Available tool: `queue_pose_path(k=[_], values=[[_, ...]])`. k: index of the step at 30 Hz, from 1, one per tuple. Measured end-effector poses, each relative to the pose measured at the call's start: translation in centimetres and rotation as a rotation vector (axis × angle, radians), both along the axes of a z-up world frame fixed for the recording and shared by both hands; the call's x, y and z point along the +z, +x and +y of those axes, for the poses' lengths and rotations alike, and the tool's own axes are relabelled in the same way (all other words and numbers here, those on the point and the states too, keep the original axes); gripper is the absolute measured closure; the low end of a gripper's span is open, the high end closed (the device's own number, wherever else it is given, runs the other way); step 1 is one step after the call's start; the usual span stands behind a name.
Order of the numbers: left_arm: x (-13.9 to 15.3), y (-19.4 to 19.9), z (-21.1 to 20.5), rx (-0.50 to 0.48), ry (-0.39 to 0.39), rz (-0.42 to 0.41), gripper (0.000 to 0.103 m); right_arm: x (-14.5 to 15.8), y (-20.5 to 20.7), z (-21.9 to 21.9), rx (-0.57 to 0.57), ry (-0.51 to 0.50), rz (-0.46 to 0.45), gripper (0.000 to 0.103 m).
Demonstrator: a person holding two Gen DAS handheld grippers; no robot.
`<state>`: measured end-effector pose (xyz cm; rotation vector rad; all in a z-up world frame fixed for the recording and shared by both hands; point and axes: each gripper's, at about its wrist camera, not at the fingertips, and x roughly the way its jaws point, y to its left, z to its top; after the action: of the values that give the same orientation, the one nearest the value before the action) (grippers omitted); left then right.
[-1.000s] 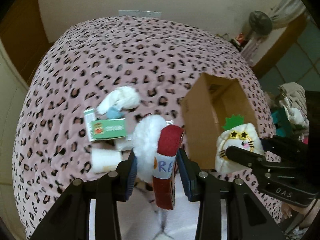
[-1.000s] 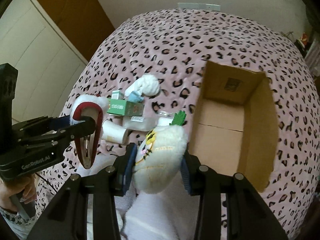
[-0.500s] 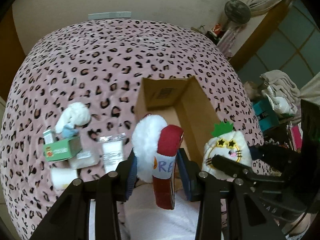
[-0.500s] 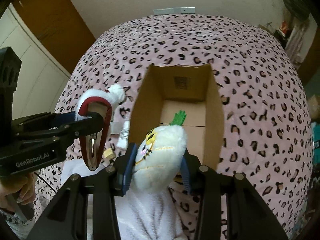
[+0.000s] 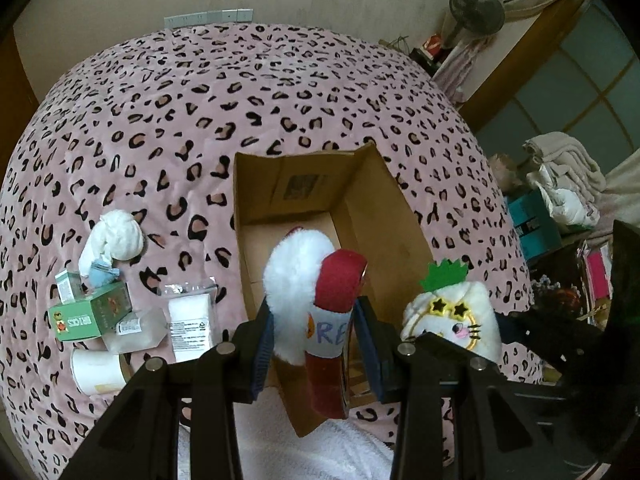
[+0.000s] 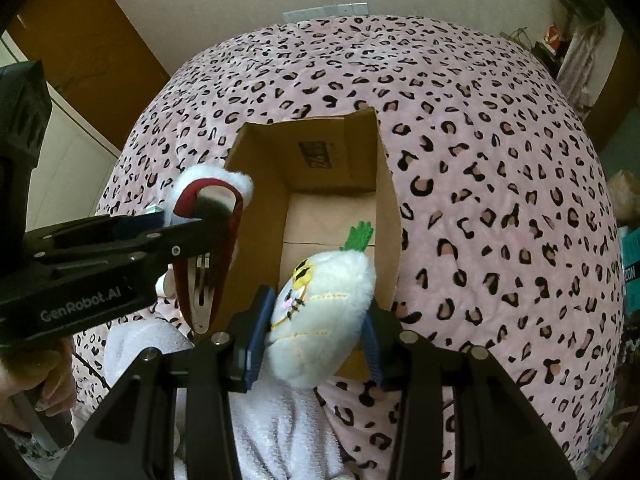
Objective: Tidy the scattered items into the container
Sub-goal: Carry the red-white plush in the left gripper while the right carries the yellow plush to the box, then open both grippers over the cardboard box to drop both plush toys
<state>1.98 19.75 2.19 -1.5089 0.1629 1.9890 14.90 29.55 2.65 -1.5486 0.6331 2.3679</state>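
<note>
An open cardboard box (image 5: 384, 216) (image 6: 384, 208) stands on the pink leopard-print bed. My left gripper (image 5: 316, 340) is shut on a red and white fluffy hair clip (image 5: 332, 292), held over the box's near left part; the clip also shows in the right wrist view (image 6: 208, 248). My right gripper (image 6: 316, 332) is shut on a white plush cat face with a green leaf top (image 6: 324, 312), held at the box's near edge; it also shows in the left wrist view (image 5: 452, 320).
Left of the box lie a white cloth bundle (image 5: 116, 240), a green carton (image 5: 92, 316), a clear packet (image 5: 188, 320), a small clear box (image 5: 136, 328) and a white roll (image 5: 96, 372). A white towel (image 5: 320, 452) lies under the grippers. Clutter stands off the bed's right side.
Both grippers have swung right with their items, from beside the scattered pile to over the near end of the box. The box now sits centred ahead in both views.
</note>
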Motion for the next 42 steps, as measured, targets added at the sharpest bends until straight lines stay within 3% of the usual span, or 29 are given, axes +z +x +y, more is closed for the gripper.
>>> queue_pose_path(k=[42], values=[[-3.0,0.6,1.8,-0.034,-0.058,-0.024,0.064,-2.7,-0.7,0.3,0.014,-0.033,-0.057,0.060]])
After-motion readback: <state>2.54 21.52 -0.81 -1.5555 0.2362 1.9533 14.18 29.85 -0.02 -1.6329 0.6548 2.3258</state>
